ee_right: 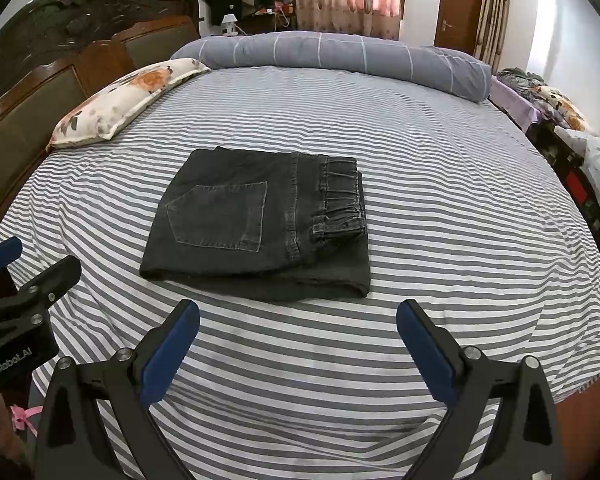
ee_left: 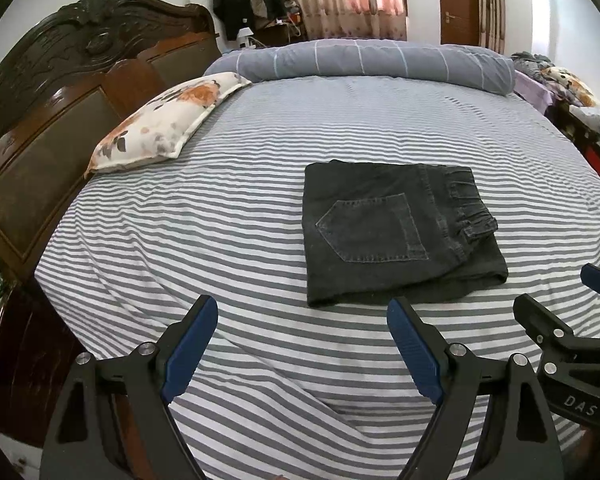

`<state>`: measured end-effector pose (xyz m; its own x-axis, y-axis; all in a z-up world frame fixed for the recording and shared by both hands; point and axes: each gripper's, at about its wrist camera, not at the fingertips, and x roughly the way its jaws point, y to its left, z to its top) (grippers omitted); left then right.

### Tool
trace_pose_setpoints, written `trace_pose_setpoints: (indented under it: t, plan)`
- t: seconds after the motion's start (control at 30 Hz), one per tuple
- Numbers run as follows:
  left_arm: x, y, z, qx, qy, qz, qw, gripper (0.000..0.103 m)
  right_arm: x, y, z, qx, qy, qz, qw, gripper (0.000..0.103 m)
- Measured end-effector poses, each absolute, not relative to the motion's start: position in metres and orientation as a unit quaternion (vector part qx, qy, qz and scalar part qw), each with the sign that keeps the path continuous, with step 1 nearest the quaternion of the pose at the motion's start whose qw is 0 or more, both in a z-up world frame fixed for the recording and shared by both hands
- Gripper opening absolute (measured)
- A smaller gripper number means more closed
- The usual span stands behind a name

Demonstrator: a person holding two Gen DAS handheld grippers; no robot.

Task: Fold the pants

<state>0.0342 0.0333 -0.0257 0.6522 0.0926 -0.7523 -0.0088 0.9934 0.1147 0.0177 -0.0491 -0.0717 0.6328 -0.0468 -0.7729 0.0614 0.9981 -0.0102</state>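
Both the left gripper [ee_left: 302, 344] and right gripper [ee_right: 298, 344] hover with jaws released, empty, near the folded pants [ee_right: 256, 224] on the bed [ee_right: 440, 208]. Only squaring the edges seems left; press lightly.

Bed [ee_right: 440, 184] spread with a grey-and-white striped sheet. Black pants [ee_right: 260, 220] folded into a flat rectangle, lying mid-bed. Floral pillow [ee_right: 120, 98] left of the pants, against the headboard. Rolled grey-blue quilt [ee_right: 340, 54] beyond the pants, along the far edge.

"DAS" on right gripper [ee_left: 580, 300], "GenRobot.AI" on left gripper [ee_right: 16, 264]
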Motion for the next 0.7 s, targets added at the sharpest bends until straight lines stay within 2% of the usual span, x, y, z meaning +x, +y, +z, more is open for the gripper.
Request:
trace_pose_setpoints:
  t: [0.7]
  plan:
    - [0.036,0.035,-0.035,0.041,0.435,0.014,0.9,0.086,0.02,-0.059,-0.08,0.015,0.442,-0.024,0.897,0.098]
